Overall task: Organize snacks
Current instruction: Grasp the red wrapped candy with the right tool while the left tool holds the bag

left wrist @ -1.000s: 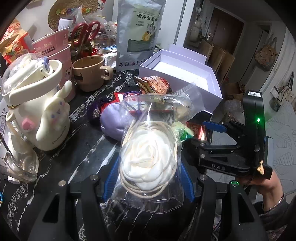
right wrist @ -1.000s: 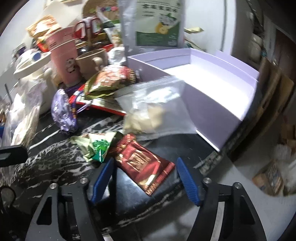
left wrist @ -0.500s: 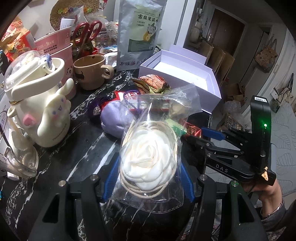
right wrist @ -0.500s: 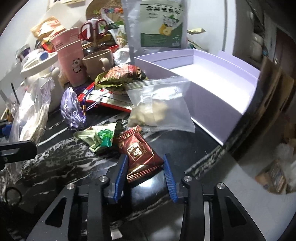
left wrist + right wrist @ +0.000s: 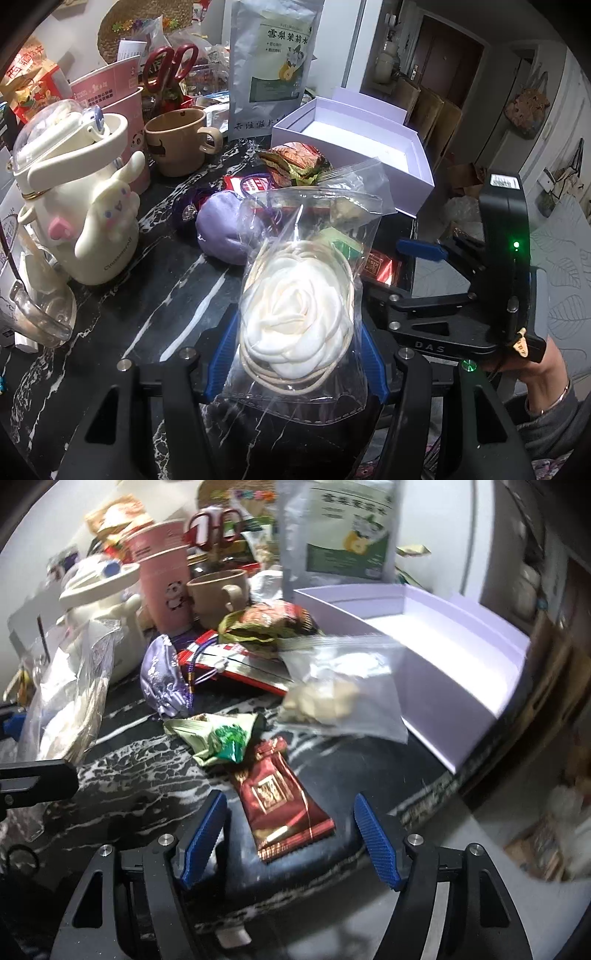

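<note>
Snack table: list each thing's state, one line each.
Left gripper: shut on clear flower bag.
Right gripper: fingers just opened, astride red snack packet, not pressing.
Purple box: open, seems empty.
Brown mug: upright.
Zip bag: lying flat.

A dark red foil snack packet with a gold square emblem (image 5: pixel 284 805) lies flat on the black marble-veined tabletop (image 5: pixel 140 771), its crimped lower end toward the camera. Touching its top end is a crumpled pale green wrapper with a bright green print (image 5: pixel 221 738). Beyond them a clear zip bag of pale chunks (image 5: pixel 343 698) rests against the side wall of an open lilac cardboard box (image 5: pixel 461 664) — its white floor bare. Behind the bag a green-and-red snack bag (image 5: pixel 269 622) lies on a flat red-and-white packet (image 5: pixel 236 664).
</note>
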`<state>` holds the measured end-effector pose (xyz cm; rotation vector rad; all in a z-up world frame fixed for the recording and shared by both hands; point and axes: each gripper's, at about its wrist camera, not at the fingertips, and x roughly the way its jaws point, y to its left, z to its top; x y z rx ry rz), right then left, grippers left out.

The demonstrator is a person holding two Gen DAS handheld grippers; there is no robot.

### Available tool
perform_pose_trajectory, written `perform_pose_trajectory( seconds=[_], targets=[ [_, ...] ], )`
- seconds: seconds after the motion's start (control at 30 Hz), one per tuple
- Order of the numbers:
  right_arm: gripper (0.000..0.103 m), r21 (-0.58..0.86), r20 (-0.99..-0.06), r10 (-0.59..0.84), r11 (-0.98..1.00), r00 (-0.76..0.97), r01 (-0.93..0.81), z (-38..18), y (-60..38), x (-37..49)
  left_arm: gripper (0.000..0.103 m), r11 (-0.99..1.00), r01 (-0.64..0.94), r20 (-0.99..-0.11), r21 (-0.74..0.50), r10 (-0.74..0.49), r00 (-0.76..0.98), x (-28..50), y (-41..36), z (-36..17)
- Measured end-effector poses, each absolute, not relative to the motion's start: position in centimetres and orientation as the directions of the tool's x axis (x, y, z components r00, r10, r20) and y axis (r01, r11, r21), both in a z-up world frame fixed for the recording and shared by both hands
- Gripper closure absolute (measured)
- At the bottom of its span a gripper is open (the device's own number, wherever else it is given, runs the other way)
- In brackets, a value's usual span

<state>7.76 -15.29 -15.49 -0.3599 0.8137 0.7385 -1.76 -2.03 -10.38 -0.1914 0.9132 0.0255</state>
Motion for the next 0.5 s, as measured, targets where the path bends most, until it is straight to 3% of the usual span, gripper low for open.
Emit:
perform_pose_trajectory(
  seconds=[0.1,0.2,0.27,0.5],
  targets=[
    [0.032,-0.049,-0.763,0.46,0.658,0.453,-0.751,-15.6,-14.2,7.7,0.044,0.982,-0.105,-0.791,-0.154,-0.058,0.609,-1.7,-2.0,-10.5],
    [0.064,-0.019,-0.774,0.469,0.654,0.425,-0.756,-15.9,-13.8,7.8,0.044,0.983,-0.107,-0.791,-0.152,-0.056,0.609,-1.7,-2.0,-10.5],
    [0.073,-0.033,-0.776,0.458,0.656,0.434,-0.754,-15.9,-13.6,7.6,0.044,0.982,-0.108,-0.792,-0.153,-0.057,0.608,-1.7,-1.9,-10.5],
    [0.076,0.0,-0.766,0.467,0.687,0.442,-0.727,-16.0,-14.5,7.0,0.044,0.982,-0.106,-0.788,-0.157,-0.06,0.612,-1.9,-1.8,-10.4]
  ],
)
